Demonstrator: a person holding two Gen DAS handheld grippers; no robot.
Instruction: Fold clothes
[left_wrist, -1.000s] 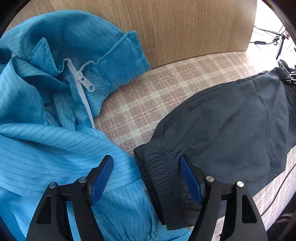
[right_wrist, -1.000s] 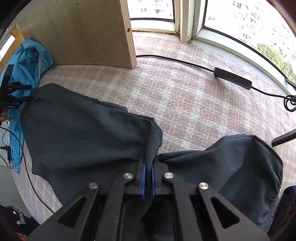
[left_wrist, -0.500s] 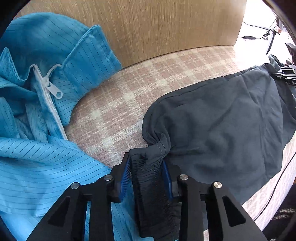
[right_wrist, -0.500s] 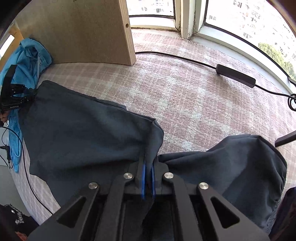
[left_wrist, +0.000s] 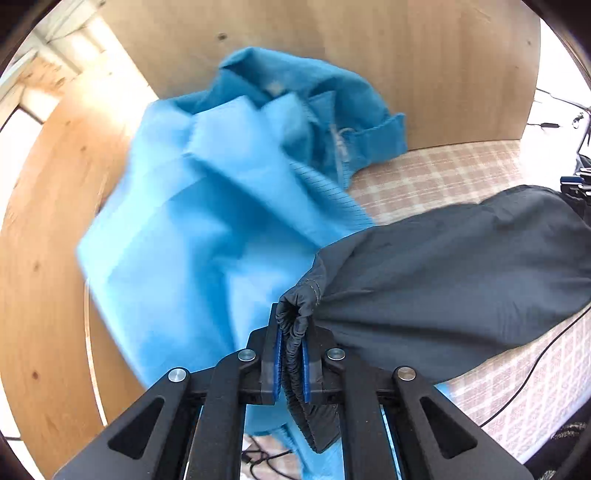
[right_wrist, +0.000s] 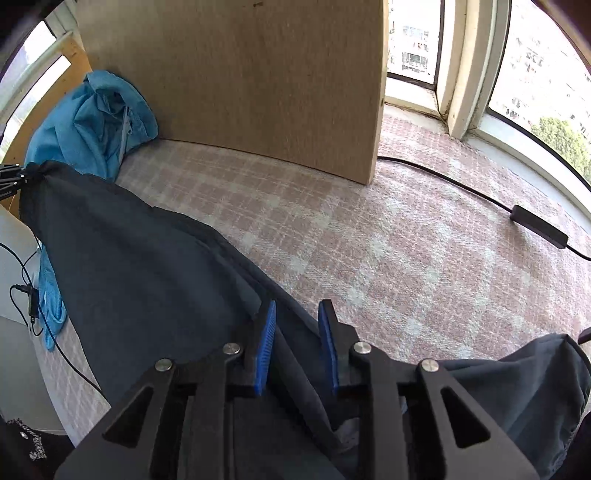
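Pinching the dark trousers' (left_wrist: 461, 273) cuff, left gripper (left_wrist: 291, 354) closes; right gripper (right_wrist: 297, 343) opens.

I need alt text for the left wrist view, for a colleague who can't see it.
The left gripper is closing on the gathered elastic cuff of a dark grey garment, lifting it above a pink plaid surface. A crumpled bright blue zip-up garment lies behind, against a wooden panel.

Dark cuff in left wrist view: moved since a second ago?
Yes. The dark cuff, flat on the plaid cover before, now hangs lifted, clamped in the left gripper.
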